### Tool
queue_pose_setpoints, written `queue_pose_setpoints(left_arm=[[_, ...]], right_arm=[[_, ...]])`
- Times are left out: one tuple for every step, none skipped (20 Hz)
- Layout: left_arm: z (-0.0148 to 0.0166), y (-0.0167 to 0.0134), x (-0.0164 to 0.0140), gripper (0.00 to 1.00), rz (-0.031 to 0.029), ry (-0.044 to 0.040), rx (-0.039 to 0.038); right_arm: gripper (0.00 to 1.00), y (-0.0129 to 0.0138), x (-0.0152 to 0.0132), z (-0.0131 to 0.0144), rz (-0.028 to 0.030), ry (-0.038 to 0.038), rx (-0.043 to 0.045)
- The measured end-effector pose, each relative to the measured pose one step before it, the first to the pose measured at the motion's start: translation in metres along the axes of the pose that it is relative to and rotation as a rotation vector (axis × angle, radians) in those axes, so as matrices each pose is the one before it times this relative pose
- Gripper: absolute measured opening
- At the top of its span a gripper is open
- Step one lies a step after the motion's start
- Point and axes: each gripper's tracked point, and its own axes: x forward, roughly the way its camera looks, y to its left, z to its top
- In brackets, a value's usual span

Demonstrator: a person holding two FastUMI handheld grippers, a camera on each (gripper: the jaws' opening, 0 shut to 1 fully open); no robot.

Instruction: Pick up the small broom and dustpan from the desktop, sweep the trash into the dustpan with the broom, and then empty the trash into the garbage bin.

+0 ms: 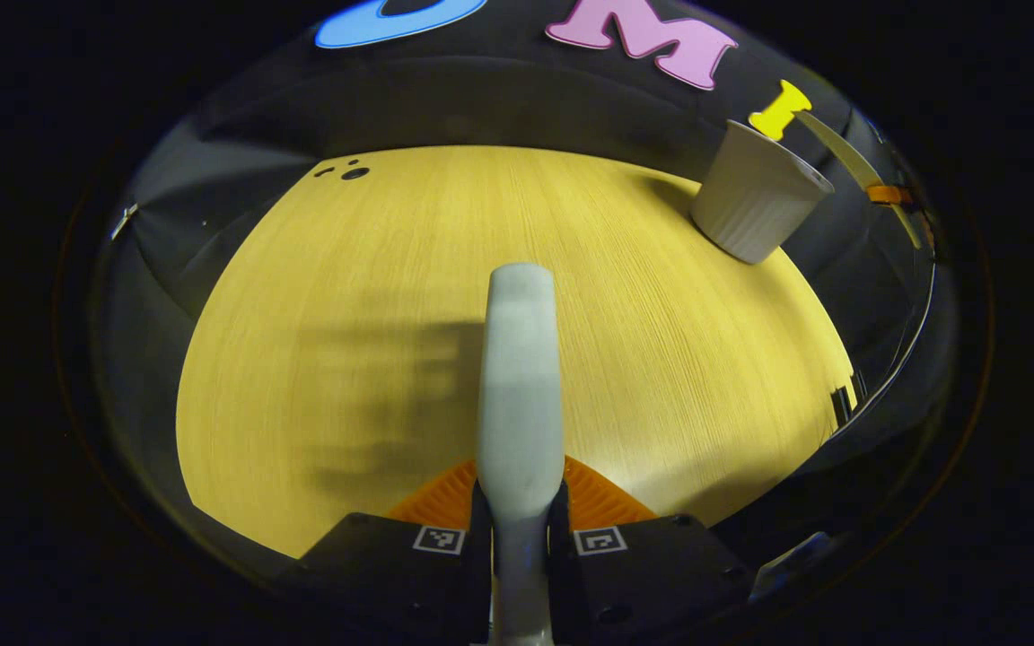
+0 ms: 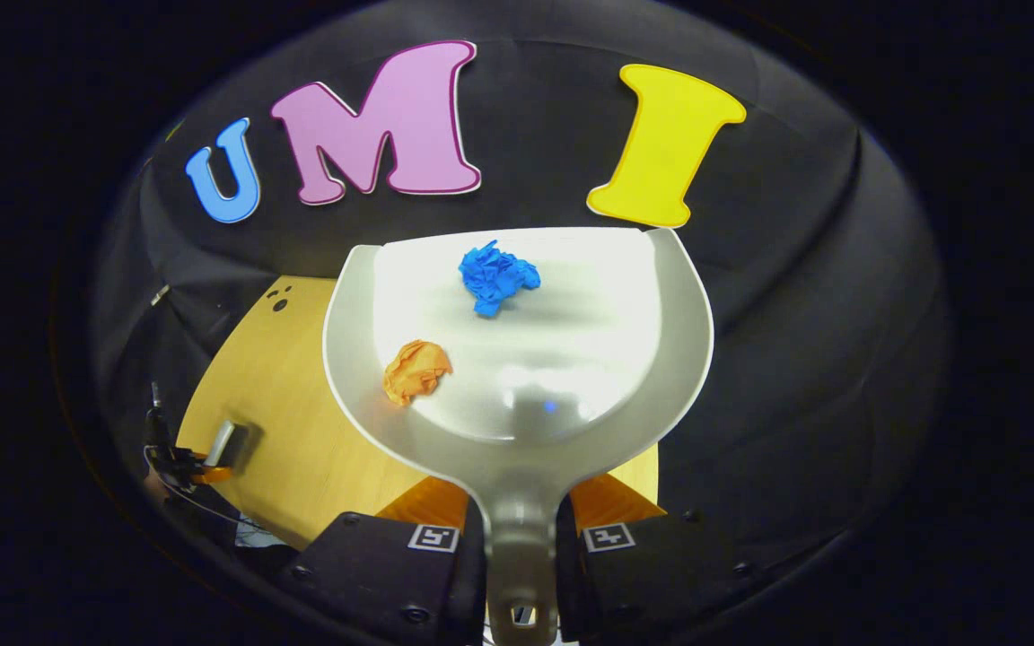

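Tipping comes next, we judge: we should carry the dustpan (image 2: 517,359) level over the garbage bin (image 1: 759,193), at two o'clock on the desktop (image 1: 346,296) in the left gripper view, then tilt slowly. Our right gripper (image 2: 519,538) is clamped on its handle; the pale pan holds a blue paper ball (image 2: 497,276) and an orange paper ball (image 2: 416,371). Our left gripper (image 1: 519,525) pinches the broom (image 1: 520,377) by its grey handle.
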Motion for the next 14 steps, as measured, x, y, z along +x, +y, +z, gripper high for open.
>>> queue_pose_setpoints(left_arm=[[0.00626, 0.0026, -0.00222, 0.3, 0.00108, -0.01374, -0.01076], [0.00499, 0.00145, -0.00349, 0.29, -0.00256, -0.0119, -0.01107], [0.00313, 0.00149, -0.00289, 0.28, 0.0024, -0.0083, -0.00589], [0.00325, 0.00338, -0.00227, 0.3, 0.0068, -0.00335, 0.0009], [0.00243, 0.0036, -0.00007, 0.3, 0.01021, -0.00132, 0.0046], [0.00271, 0.00298, -0.00034, 0.3, 0.00734, -0.00112, 0.00422], [0.00121, 0.00165, -0.00014, 0.3, 0.00022, -0.00184, -0.00551], [0.00033, -0.00036, -0.00097, 0.3, -0.0088, 0.00069, -0.02163], [-0.00037, -0.00264, -0.00091, 0.28, -0.0105, 0.00073, -0.03036], [0.00116, -0.00133, -0.00055, 0.3, -0.01107, -0.00342, -0.02979], [0.00102, -0.00037, -0.00159, 0.3, -0.00872, -0.00567, -0.02304], [0.00032, 0.0002, -0.00045, 0.28, -0.00064, -0.00343, -0.01325], [-0.00086, 0.0001, 0.00078, 0.3, 0.00481, 0.0005, -0.00625], [0.0001, 0.00007, 0.00004, 0.3, 0.00469, 0.00169, -0.00268]], right_arm=[[0.35, -0.0019, 0.01257, 0.00216, -0.0102, -0.0026, -0.00594], [0.35, -0.00235, 0.00692, -0.00122, -0.01565, 0.00126, -0.00961], [0.35, -0.00365, 0.01007, 0.00143, -0.01903, 0.00478, -0.00996], [0.35, -0.00247, 0.0103, 0.00163, -0.01864, 0.00461, -0.00949], [0.35, -0.00295, 0.00683, 0.00213, -0.01508, -0.00074, -0.0062], [0.35, -0.0012, 0.00498, 0.00193, -0.00865, -0.00097, -0.00694], [0.35, 0.00205, 0.00329, 0.00277, -0.01016, -0.01906, -0.01693], [0.35, -0.00204, 0.00433, 0.00427, -0.01787, -0.02636, -0.03654], [0.35, -0.00614, 0.00383, 0.00222, -0.03811, -0.01724, -0.05002], [0.35, -0.00788, 0.00179, 0.00022, -0.04337, -0.01024, -0.05413], [0.35, -0.00726, 0.0036, 0.00005, -0.04117, -0.01087, -0.04979], [0.35, -0.00593, 0.00308, 0.00085, -0.03571, -0.00222, -0.03975], [0.35, -0.00394, 0.00306, -0.00183, -0.03367, 0.00314, -0.02253], [0.35, -0.00399, 0.00342, -0.00224, -0.02944, 0.00719, -0.01539]])
